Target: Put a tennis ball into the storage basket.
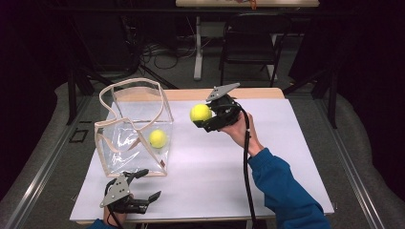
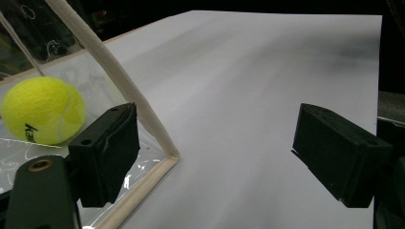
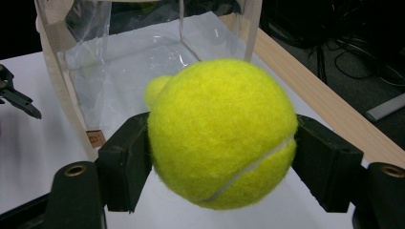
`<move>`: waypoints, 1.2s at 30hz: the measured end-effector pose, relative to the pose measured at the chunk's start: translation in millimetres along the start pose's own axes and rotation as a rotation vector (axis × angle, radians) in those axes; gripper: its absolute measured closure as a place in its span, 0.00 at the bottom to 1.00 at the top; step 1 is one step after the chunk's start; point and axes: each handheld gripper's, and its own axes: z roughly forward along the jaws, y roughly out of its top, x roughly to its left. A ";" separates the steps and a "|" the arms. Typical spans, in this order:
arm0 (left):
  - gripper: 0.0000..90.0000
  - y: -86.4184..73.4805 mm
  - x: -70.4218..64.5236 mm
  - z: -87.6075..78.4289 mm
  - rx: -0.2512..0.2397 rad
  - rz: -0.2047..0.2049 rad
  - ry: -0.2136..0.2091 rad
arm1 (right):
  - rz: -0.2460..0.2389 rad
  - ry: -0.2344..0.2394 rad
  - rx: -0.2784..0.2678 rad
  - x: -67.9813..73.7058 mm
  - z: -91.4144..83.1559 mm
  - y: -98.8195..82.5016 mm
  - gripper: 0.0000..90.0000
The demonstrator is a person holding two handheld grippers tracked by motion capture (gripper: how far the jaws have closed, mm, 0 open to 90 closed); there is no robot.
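The right gripper (image 1: 206, 120) hangs above the white-covered counter (image 1: 267, 143), its fingers (image 3: 125, 162) clamped on a fuzzy yellow tennis ball (image 1: 200, 112), just beside the clear plastic bag with beige fabric trim (image 1: 129, 102). A second yellow tennis ball (image 1: 157, 138) lies inside that bag. The left gripper (image 1: 145, 187) rests near the bag's front corner, fingers (image 2: 107, 148) spread wide and holding nothing.
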 end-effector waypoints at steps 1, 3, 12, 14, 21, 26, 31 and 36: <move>0.18 0.0 0.0 0.0 0.000 0.000 0.000 | -0.003 -0.002 -0.002 0.0 0.1 0.7 0.29; 0.18 0.0 -0.1 0.1 0.000 0.000 0.001 | -0.003 -0.003 -0.003 0.1 0.1 2.1 0.29; 0.18 0.1 -0.1 0.0 -0.002 -0.001 0.003 | -0.017 -0.001 -0.003 0.4 2.9 8.1 0.29; 0.18 0.0 -0.3 -0.2 -0.003 -0.002 0.005 | -0.018 -0.003 -0.005 -0.1 2.6 10.1 0.29; 0.18 0.2 -0.5 0.0 -0.002 0.000 0.006 | -0.027 -0.004 -0.019 -0.3 1.6 18.3 0.29; 0.18 0.3 -0.6 -0.1 -0.002 -0.001 0.007 | -0.037 -0.003 -0.023 1.5 1.3 25.2 0.29; 0.18 0.2 -0.4 -0.4 -0.003 -0.001 0.008 | -0.044 0.000 -0.028 1.6 2.2 30.1 0.29; 0.18 0.2 -0.3 -0.2 -0.002 0.000 0.007 | -0.046 -0.001 -0.027 1.9 4.3 32.8 0.29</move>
